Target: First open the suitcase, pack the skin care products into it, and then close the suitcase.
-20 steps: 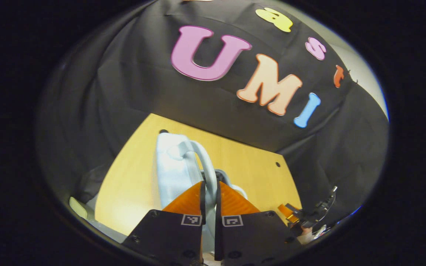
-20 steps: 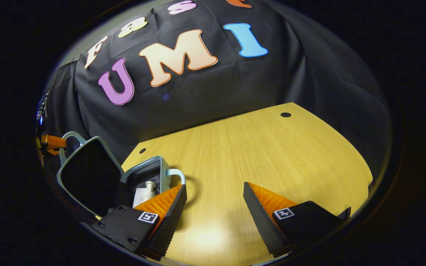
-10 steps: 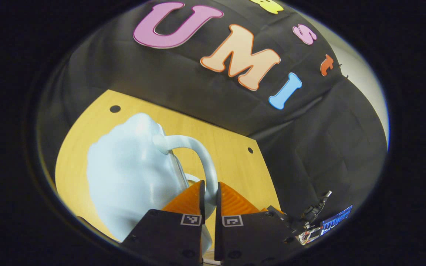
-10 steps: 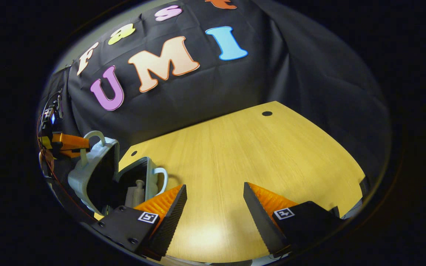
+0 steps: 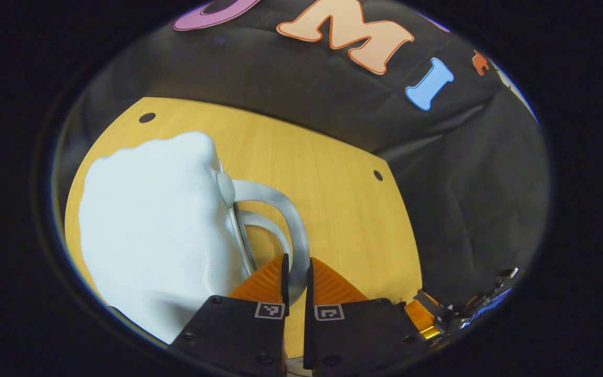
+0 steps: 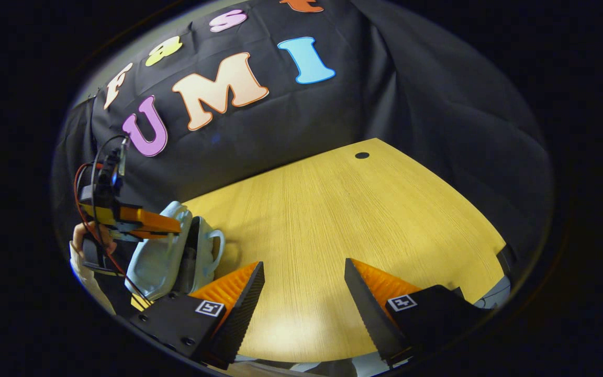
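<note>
The suitcase is a pale, icy blue with a smooth sheen, and its lid handle is a slightly greyer shade of that blue. In the right gripper view the same suitcase reads as light blue-white, with a dark gap between its two halves. The desk is a warm yellow wood tone with fine straight grain lines and small round dark holes near its corners. The booth wall is black cloth. Each gripper body carries a small black-and-white square marker on a black plate.
</note>
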A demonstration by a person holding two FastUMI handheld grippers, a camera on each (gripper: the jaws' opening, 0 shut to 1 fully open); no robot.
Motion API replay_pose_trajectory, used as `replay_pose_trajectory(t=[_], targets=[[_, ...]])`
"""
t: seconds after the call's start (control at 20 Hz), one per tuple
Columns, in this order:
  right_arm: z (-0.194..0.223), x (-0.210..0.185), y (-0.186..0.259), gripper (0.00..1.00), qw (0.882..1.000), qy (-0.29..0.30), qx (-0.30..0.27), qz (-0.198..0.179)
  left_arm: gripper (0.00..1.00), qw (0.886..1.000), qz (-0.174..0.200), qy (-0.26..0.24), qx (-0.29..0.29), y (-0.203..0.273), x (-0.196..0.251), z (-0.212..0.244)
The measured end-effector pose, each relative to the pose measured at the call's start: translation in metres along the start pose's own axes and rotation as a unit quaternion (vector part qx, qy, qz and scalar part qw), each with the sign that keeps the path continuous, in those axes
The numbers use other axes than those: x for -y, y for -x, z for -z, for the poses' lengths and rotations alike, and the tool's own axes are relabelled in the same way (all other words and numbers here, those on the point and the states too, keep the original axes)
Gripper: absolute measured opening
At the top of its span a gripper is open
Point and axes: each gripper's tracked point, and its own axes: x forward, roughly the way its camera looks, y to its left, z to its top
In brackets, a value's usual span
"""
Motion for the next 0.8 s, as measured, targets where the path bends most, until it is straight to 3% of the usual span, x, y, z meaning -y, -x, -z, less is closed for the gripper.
replay_pose_trajectory(t=[0.3,0.45,0.5,0.55,0.6,0.65,0.75,0.8], targets=[[-0.008,-0.004,-0.005,0.97,0.999,0.012,0.003,-0.034,0.09,0.998,-0.057,-0.013,-0.017,-0.021,-0.007,0.015],[-0.017,-0.004,-0.007,0.97,0.999,0.014,0.012,-0.048,0.23,0.998,-0.054,0.007,-0.020,-0.017,-0.001,0.022],[-0.019,-0.005,-0.007,0.97,0.998,0.015,0.015,-0.052,0.23,0.999,-0.048,0.016,-0.017,-0.015,0.005,0.024],[-0.022,-0.005,-0.006,0.97,0.998,0.014,0.017,-0.057,0.31,0.999,-0.048,0.018,-0.011,-0.009,0.009,0.024],[-0.025,-0.007,-0.006,0.97,0.998,0.014,0.019,-0.062,0.30,0.998,-0.055,0.011,-0.003,-0.005,0.011,0.024],[-0.028,-0.010,-0.005,0.97,0.997,0.014,0.023,-0.068,0.58,0.998,-0.063,-0.003,0.009,0.002,0.014,0.021],[-0.034,-0.016,-0.004,0.97,0.996,0.015,0.031,-0.082,0.89,0.994,-0.095,-0.046,0.024,0.015,0.017,0.020],[-0.038,-0.019,-0.002,0.97,0.995,0.017,0.036,-0.089,0.97,0.992,-0.103,-0.061,0.031,0.022,0.021,0.018]])
